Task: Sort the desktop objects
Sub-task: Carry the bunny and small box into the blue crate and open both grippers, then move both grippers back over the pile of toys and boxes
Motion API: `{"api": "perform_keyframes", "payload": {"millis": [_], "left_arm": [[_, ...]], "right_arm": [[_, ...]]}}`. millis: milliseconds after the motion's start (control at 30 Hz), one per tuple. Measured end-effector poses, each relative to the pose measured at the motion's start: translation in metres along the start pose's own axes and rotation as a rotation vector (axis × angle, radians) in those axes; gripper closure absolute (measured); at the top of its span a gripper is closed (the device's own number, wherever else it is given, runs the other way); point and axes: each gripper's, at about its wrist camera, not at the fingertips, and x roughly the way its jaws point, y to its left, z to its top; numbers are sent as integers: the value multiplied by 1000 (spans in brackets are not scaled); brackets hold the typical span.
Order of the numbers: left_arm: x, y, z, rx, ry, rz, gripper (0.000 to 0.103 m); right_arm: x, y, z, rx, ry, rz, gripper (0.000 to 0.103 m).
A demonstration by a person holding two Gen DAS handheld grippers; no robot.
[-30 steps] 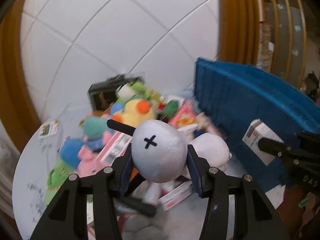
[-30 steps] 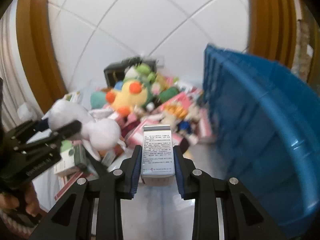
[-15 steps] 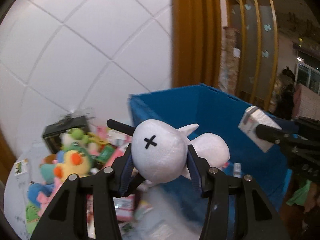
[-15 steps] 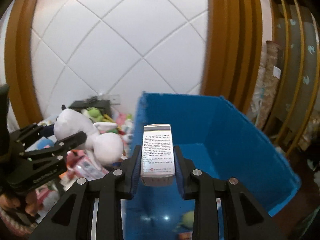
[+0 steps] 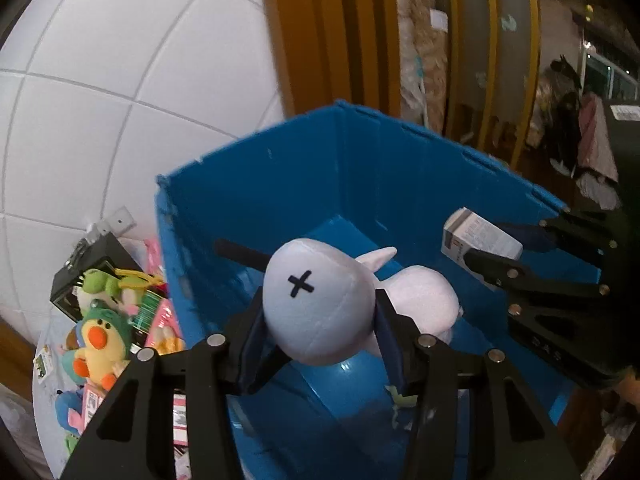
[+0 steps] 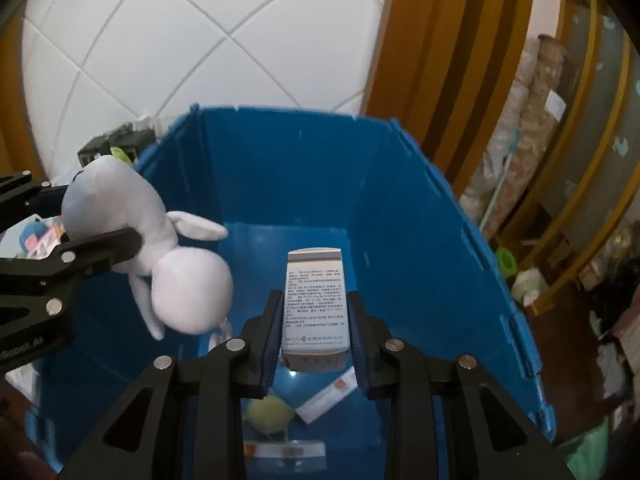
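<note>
**Both grippers loaded, held over the blue bin**

Nearest you, your left gripper [image 5: 320,320]: pads pressed into the round head of a white plush toy [image 5: 316,304], head squeezed between them, a black stitched cross facing the camera; the toy's body and one pointed ear hang beyond the pads, over the open bin; in the right wrist view the same gripper [image 6: 100,236] enters from the left edge with the plush toy [image 6: 160,256] dangling body-down inside the bin's near left corner.

Your right gripper [image 6: 314,320]: jaws pinching a small white printed box [image 6: 314,296] by its long sides, the printed face up and the box pointing away along the fingers; from the left wrist view that gripper [image 5: 492,248] comes in from the right with the box [image 5: 476,236] above the bin's right side.

Below both: a blue bin [image 6: 400,216], open-topped, with ribbed walls; on its floor a yellow-green soft ball [image 6: 269,412], a small white and orange carton [image 6: 326,396] just beside it, and a flat white packet [image 6: 284,450], blurred, at the near edge.

Left of the bin, on a white table [image 5: 56,336]: a heap of unsorted goods; a yellow duck plush [image 5: 100,348] with an orange beak, a green plush [image 5: 102,282] behind it, a black box [image 5: 86,264], pink packets, not readable.

Farthest: a white tiled wall [image 5: 120,80]; wooden trim [image 5: 320,36] to its right.
</note>
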Motion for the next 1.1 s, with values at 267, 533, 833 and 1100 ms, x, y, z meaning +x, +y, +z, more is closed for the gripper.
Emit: {"api": "perform_keyframes", "payload": {"millis": [267, 533, 833, 1100], "left_arm": [[9, -31, -9, 37, 79, -5, 49], [-5, -35, -16, 31, 59, 16, 33], [-23, -30, -25, 10, 12, 38, 31], [-51, -3, -41, -64, -82, 55, 30]], "right_arm": [[17, -16, -24, -29, 70, -17, 73], [10, -28, -32, -30, 59, -29, 61], [-15, -27, -33, -25, -9, -44, 1], [-45, -8, -32, -20, -80, -10, 0]]}}
